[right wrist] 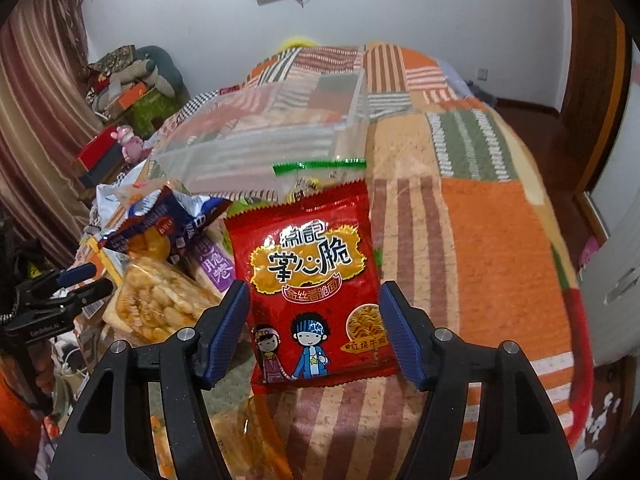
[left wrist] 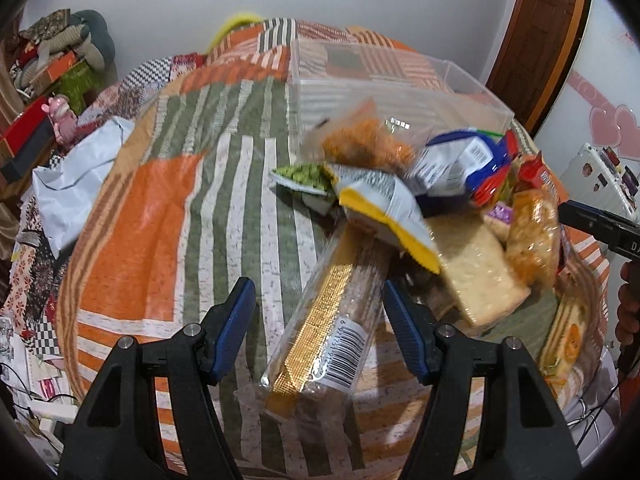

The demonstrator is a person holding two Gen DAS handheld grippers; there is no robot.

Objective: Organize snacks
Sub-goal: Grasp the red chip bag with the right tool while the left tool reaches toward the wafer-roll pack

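A pile of snack packets lies on a striped patchwork bedspread (left wrist: 168,208). My left gripper (left wrist: 320,304) is open, its jaws on either side of a long clear pack of wafer sticks (left wrist: 332,320) with a gold strip and barcode. A yellow and white bag (left wrist: 384,204), an orange snack bag (left wrist: 364,144) and a blue bag (left wrist: 460,160) lie beyond. My right gripper (right wrist: 312,312) is open, its jaws flanking a red noodle-snack packet (right wrist: 316,288). A clear plastic box (left wrist: 384,84) stands behind the pile; it also shows in the right wrist view (right wrist: 264,136).
The other gripper (left wrist: 596,228) shows at the right edge of the left wrist view, and at the left edge of the right wrist view (right wrist: 60,292). A white plastic bag (left wrist: 76,184) and boxes (left wrist: 24,140) lie left of the bed. A door (left wrist: 540,36) is at the back right.
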